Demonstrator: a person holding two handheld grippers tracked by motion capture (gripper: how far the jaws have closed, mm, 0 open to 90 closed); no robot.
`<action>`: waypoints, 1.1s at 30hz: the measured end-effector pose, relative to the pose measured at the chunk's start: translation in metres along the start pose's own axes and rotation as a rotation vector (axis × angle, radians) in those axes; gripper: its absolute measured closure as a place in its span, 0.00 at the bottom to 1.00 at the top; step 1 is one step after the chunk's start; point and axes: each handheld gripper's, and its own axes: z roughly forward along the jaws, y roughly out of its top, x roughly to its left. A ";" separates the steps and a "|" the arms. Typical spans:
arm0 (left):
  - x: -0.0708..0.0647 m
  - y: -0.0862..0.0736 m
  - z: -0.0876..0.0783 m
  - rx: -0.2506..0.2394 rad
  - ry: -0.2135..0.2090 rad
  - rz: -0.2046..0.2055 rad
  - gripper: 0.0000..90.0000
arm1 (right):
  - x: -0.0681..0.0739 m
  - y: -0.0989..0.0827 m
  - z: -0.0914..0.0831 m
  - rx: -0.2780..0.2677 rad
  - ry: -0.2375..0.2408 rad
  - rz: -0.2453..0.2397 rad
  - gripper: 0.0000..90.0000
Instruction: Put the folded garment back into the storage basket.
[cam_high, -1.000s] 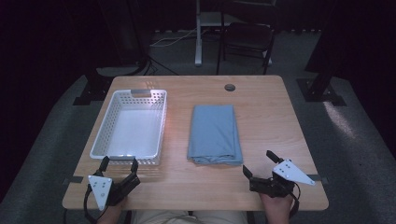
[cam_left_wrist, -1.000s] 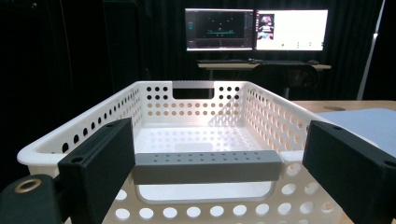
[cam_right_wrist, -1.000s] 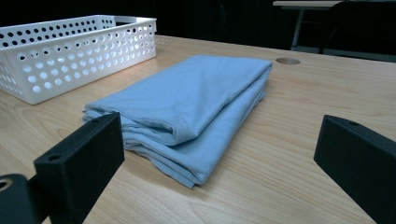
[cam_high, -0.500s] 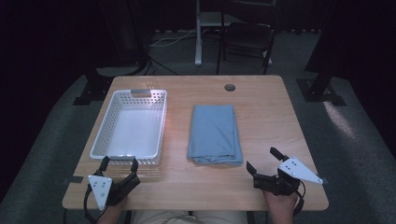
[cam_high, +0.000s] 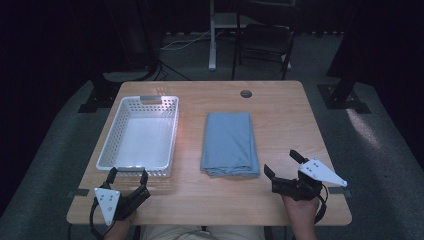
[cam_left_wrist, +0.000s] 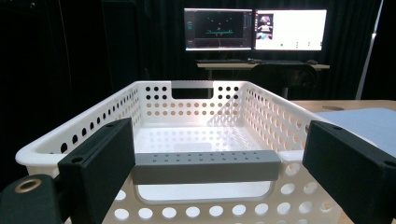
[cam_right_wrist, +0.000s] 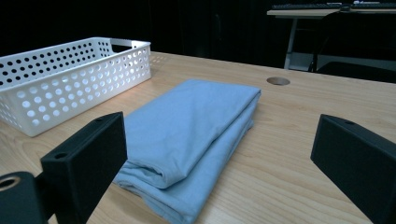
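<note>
The right gripper (cam_high: 283, 164) is hovering low over the near right part of the counter (cam_high: 280, 105), held in a hand (cam_high: 299, 205) that is coming in from the bottom edge of the high view. Its jaws are standing wide apart with nothing between them, and they are pointing toward the near right corner of the folded blue cloth (cam_high: 230, 143), close to it but not touching. In the right gripper view the two black jaws are framing that cloth (cam_right_wrist: 187, 135), whose thick folded edge is facing the camera and whose layers are lying flat on the wood.

The left gripper (cam_high: 127, 175) is sitting at the near left of the counter, its jaws likewise spread open and empty. It is pointing at the near short wall of the white perforated basket (cam_high: 115, 131), just short of it. In the left gripper view the jaws are bracketing the basket's grey handle bar (cam_left_wrist: 205, 165), which is running across the near wall, with the basket's hollow inside (cam_left_wrist: 201, 137) lying beyond.

The cloth is lying in the middle of the counter, its long side running away from the person, just to the right of the basket and apart from it. A small round cable hole (cam_high: 245, 93) is showing in the counter beyond the cloth's far end. Past the counter, two lit monitors (cam_left_wrist: 254, 29) are standing on a desk in the dark room.
</note>
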 end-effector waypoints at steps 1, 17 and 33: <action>0.000 0.000 0.000 0.000 0.000 -0.001 0.12 | 0.000 0.001 0.000 -0.002 -0.002 0.002 0.04; 0.000 0.000 0.000 0.000 0.000 -0.001 0.12 | 0.002 0.034 0.001 -0.031 0.012 -0.021 0.04; 0.000 0.000 0.000 -0.001 0.000 -0.003 0.12 | -0.001 0.059 0.014 -0.045 0.023 -0.012 0.04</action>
